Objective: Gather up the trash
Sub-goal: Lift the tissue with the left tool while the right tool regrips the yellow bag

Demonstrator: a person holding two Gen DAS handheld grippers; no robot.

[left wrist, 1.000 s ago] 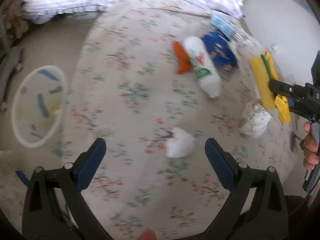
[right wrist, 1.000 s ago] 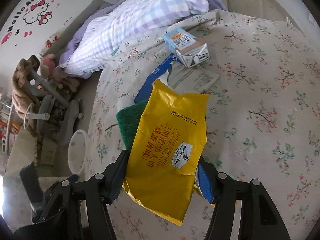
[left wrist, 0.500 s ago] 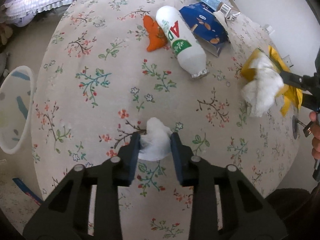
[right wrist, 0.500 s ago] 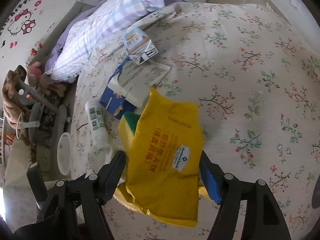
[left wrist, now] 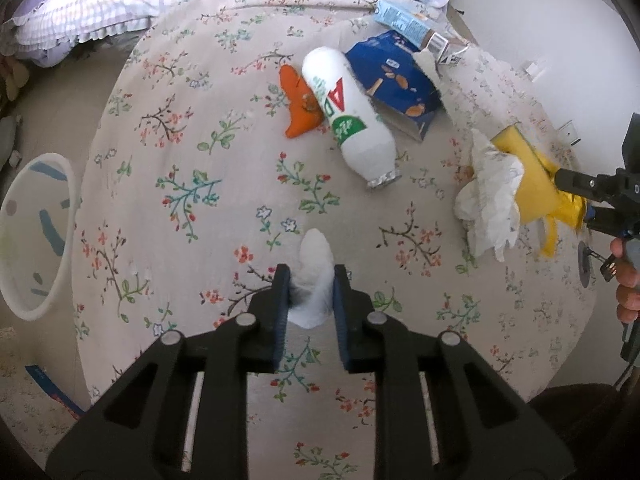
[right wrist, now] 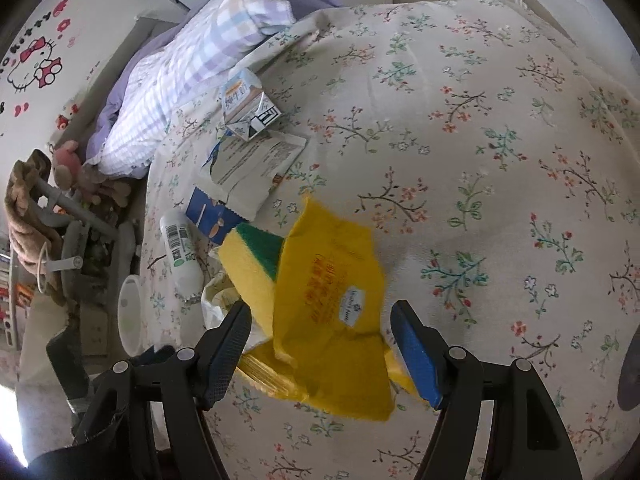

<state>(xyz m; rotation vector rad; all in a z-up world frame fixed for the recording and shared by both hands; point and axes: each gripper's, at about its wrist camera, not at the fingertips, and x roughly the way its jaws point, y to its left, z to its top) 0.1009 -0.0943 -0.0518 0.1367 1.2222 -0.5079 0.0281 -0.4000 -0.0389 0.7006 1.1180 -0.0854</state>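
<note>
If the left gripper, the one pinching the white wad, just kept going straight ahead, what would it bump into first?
Probably the white bottle. The left gripper, shut on the tissue wad, points up the flowered bedspread, bare until the bottle's foil-capped end. Depth is hard to judge, so it might pass just left of it toward the orange wrapper.

The left gripper (left wrist: 308, 292), spread wide a second ago, is now clamping the tissue wad (left wrist: 313, 280) on the bedspread (left wrist: 200, 208); the right gripper (right wrist: 320, 344), earlier pinching the yellow packet (right wrist: 332, 320) and sponge (right wrist: 252, 264), is now gaping around them; a crumpled tissue (left wrist: 490, 204) is now lying against the sponge.
</note>
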